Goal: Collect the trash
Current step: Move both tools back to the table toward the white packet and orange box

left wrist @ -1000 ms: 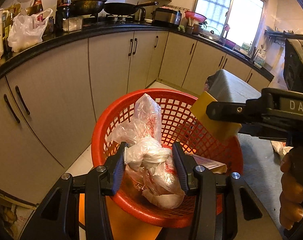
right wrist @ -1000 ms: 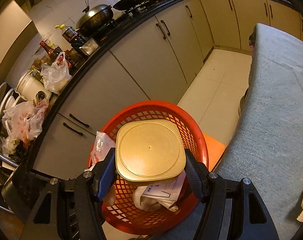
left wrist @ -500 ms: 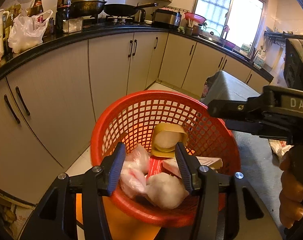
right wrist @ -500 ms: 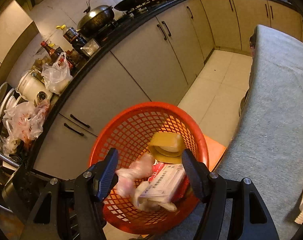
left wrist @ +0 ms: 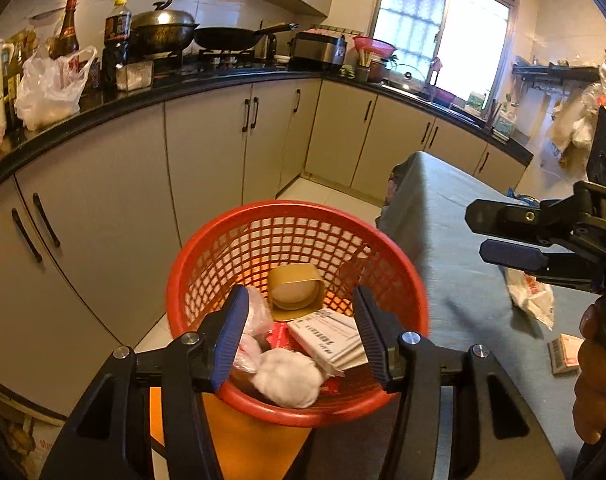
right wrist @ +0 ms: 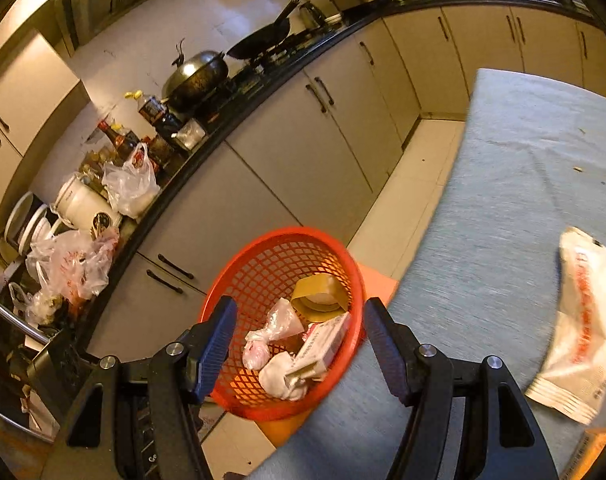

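The basket [left wrist: 299, 240] stands left of the desk [left wrist: 455, 248], holding a tub [left wrist: 297, 292], box [left wrist: 329, 338] and bags [right wrist: 279, 320]. A packet [right wrist: 583, 332] lies on the desk.

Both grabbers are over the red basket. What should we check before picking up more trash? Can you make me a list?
1. Left gripper empty: ok, its jaws have just been opening and nothing sits between them.
2. Right gripper empty: ok, jaws apart with nothing held.
3. Dropped trash inside the red basket: ok, the yellow lid, knotted plastic bag and paper box all lie inside.
4. Trash left on the table: not ok, a white wrapper and a small box lie there.
5. Room in the basket: ok, the pile sits below the rim.
6. Way to the wrapper clear: ok, only bare cloth in between.
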The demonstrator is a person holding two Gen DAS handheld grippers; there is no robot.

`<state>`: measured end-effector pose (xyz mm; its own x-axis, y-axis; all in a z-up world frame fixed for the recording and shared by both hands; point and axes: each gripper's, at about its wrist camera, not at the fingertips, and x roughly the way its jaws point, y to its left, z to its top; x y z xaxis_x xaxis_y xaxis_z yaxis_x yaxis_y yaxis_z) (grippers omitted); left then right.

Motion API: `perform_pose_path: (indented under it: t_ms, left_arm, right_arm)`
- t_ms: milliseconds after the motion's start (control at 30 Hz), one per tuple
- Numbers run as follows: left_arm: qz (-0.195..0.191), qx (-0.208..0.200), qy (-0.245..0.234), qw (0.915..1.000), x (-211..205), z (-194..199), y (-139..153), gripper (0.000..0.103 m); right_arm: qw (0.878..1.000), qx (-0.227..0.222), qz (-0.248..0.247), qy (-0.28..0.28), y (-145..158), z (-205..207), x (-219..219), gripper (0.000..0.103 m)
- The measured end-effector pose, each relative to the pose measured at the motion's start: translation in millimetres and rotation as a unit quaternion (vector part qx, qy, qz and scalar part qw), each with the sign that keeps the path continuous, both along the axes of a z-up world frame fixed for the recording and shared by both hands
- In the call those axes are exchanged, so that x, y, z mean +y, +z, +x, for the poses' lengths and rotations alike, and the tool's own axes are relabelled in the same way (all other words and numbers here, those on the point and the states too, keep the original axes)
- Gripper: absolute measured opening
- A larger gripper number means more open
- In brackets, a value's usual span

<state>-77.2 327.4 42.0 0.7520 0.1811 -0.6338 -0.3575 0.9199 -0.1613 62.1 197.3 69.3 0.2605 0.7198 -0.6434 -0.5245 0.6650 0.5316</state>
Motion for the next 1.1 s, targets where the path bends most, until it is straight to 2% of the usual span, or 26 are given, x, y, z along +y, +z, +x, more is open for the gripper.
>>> perform_pose_path:
  t_ms: [267, 400, 600, 800, 967, 1100]
  left_arm:
    - [0.015, -0.002, -0.036, 0.9992, -41.4, 2.4, 14.4, 0.055]
    - [0.027, 0.006, -0.063, 0.9976, -66.9, 8.0, 15.7, 0.056]
    - [0.034, 0.017, -0.105, 0.9937, -103.8, 18.5, 16.3, 0.057]
    - [0.040, 0.031, -0.139, 0.9889, -136.4, 29.9, 14.4, 0.058]
    - [0.043, 0.040, -0.162, 0.9851, -156.0, 36.8, 14.2, 0.059]
    - [0.036, 0.048, -0.173, 0.9831, -163.5, 43.9, 15.6, 0.063]
  right_arm:
    - [1.000, -0.001, 0.011, -0.018, 5.7, -10.9, -53.7, 0.071]
    - [0.999, -0.007, 0.015, -0.034, 7.1, -15.3, -94.7, 0.071]
    - [0.997, -0.014, -0.013, -0.079, 1.7, -3.8, -173.1, 0.071]
    - [0.993, 0.016, -0.043, -0.106, -20.1, 20.3, -237.7, 0.071]
    - [0.993, 0.041, -0.058, -0.091, -39.7, 29.6, -255.5, 0.071]
    - [0.996, 0.047, -0.055, -0.043, -46.0, 17.9, -253.9, 0.071]
